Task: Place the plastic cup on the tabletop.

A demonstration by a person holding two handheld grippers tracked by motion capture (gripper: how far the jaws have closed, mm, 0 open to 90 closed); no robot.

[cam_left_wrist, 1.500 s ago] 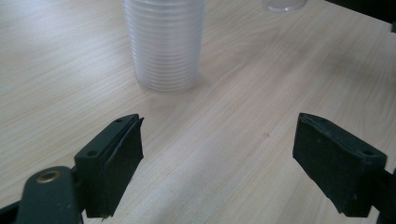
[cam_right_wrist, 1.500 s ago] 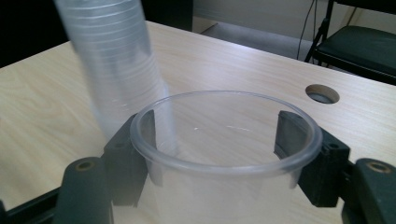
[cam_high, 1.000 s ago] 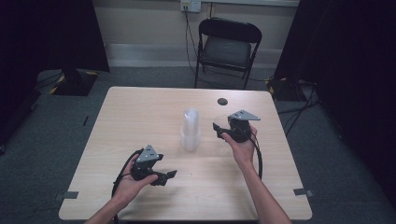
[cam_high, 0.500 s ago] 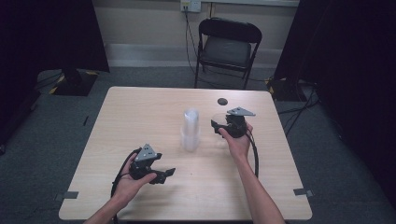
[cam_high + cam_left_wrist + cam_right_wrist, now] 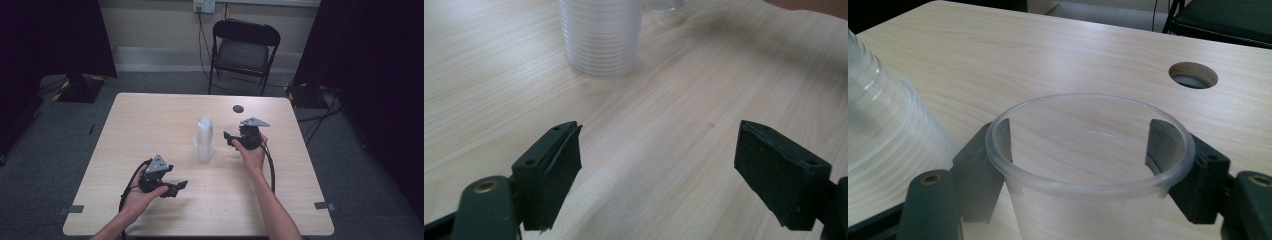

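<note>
A single clear plastic cup (image 5: 1090, 200) stands upright between the jaws of my right gripper (image 5: 1080, 145). Those jaws have just been opening; the cup's rim is round and unsqueezed, and the pads (image 5: 1000, 145) sit close beside its wall. In the high view the right gripper (image 5: 231, 138) is low over the table, just right of a tall stack of clear cups (image 5: 204, 140). That stack (image 5: 883, 125) fills the left edge of the right gripper view. My left gripper (image 5: 176, 187) rests near the front of the table, open and empty (image 5: 656, 170), pointing at the stack (image 5: 601, 37).
The light wooden table (image 5: 150, 125) has a round cable hole (image 5: 238, 108) at the back right, just beyond the right gripper. A black folding chair (image 5: 245, 50) stands behind the table. Black cables trail from both grippers toward the front edge.
My right hand has come down and a little toward the stack, bringing the single cup low to the table. The left hand has stayed where it was.
</note>
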